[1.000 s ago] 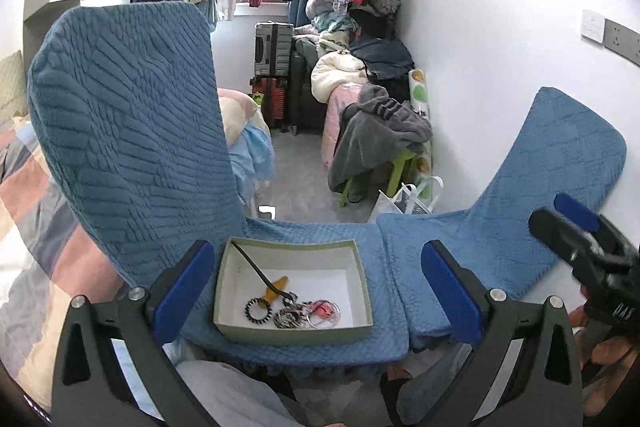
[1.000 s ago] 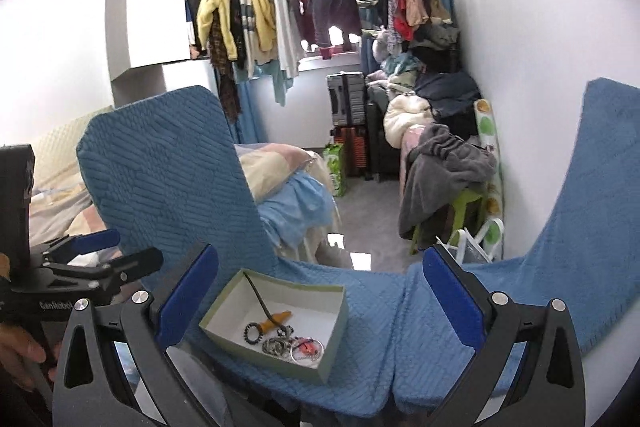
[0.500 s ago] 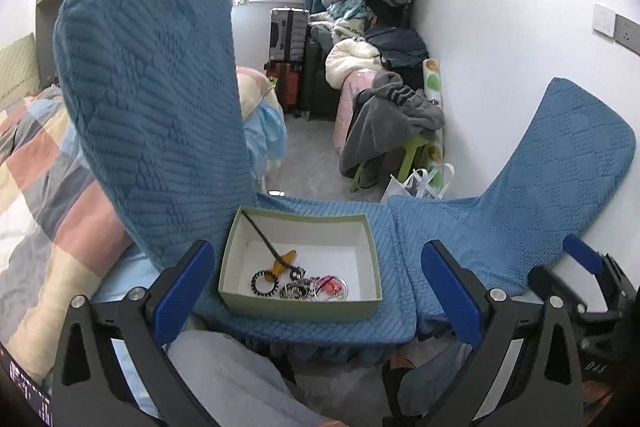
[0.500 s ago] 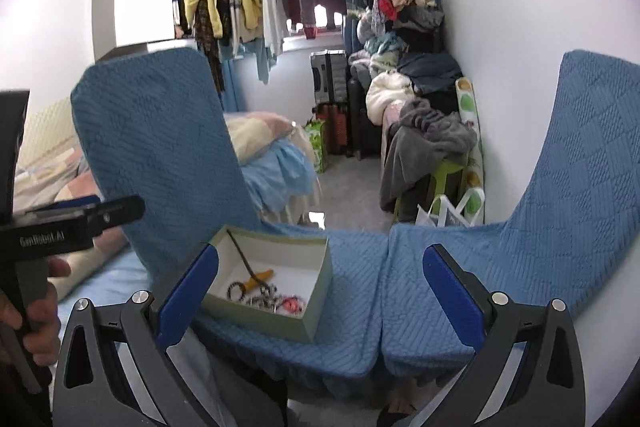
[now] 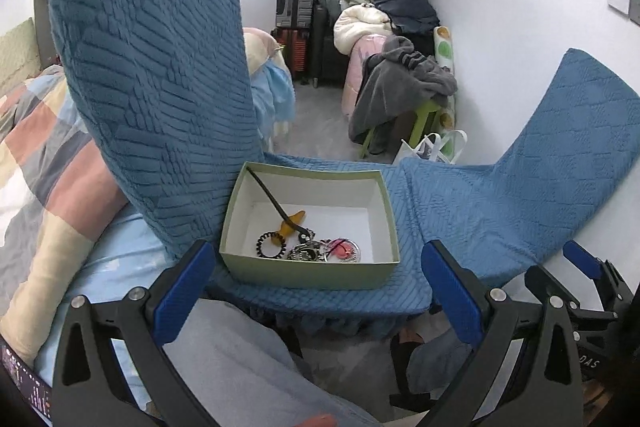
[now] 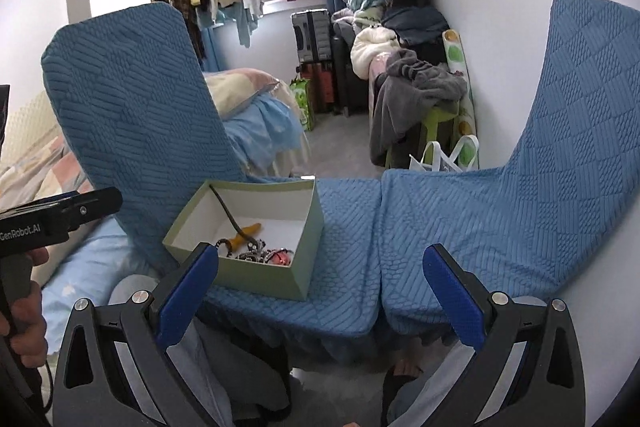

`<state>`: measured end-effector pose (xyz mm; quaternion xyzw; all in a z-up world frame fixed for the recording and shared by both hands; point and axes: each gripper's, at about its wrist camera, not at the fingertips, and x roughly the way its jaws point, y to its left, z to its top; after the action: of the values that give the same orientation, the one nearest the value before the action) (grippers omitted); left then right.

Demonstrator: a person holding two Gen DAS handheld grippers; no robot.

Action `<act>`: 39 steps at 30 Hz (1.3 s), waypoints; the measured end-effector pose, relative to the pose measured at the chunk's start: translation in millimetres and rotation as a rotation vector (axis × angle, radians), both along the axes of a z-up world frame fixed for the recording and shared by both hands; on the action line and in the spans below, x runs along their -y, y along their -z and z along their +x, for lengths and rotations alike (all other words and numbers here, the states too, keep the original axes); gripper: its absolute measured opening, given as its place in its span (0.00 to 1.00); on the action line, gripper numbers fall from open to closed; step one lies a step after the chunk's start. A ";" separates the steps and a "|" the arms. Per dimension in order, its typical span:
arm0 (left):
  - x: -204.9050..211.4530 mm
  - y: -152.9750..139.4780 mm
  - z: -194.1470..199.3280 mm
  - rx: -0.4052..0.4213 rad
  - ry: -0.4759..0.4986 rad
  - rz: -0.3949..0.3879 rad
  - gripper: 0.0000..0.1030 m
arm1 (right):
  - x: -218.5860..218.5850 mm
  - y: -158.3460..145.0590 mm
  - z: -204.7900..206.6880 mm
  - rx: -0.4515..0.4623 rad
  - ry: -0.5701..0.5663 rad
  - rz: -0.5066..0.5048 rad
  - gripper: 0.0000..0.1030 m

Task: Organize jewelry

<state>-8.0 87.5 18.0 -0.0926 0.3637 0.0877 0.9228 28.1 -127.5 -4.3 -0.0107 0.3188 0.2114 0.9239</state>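
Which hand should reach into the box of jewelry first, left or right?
Left, probably. The left tongs are open and lined up with the box, jewelry straight ahead. The right tongs, also open, face bare blue cushion, box off to their left.

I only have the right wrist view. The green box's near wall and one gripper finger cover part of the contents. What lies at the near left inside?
Observer: The left wrist view shows a black coiled ring there on the floor of the box, beside an orange piece.
Reviewer: And the left gripper? I see it only side-on.
Observer: From its own camera, the left gripper has its jaws wide apart, with nothing held between them.
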 end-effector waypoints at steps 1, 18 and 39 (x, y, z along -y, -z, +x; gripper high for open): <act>-1.1 -0.6 -0.3 0.001 -0.002 0.000 1.00 | 0.4 -0.2 0.2 0.000 0.002 0.000 1.00; -4.9 4.8 -3.8 -0.019 0.005 0.002 1.00 | -2.2 -6.4 -1.1 0.015 0.017 -0.018 1.00; 1.1 8.0 -0.8 -0.040 0.020 -0.001 1.00 | 5.3 -13.1 1.7 0.022 0.029 -0.016 1.00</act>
<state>-8.8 86.4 10.0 -0.0877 0.3831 0.0801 0.9160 29.8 -132.8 8.8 -0.0156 0.3103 0.1954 0.9302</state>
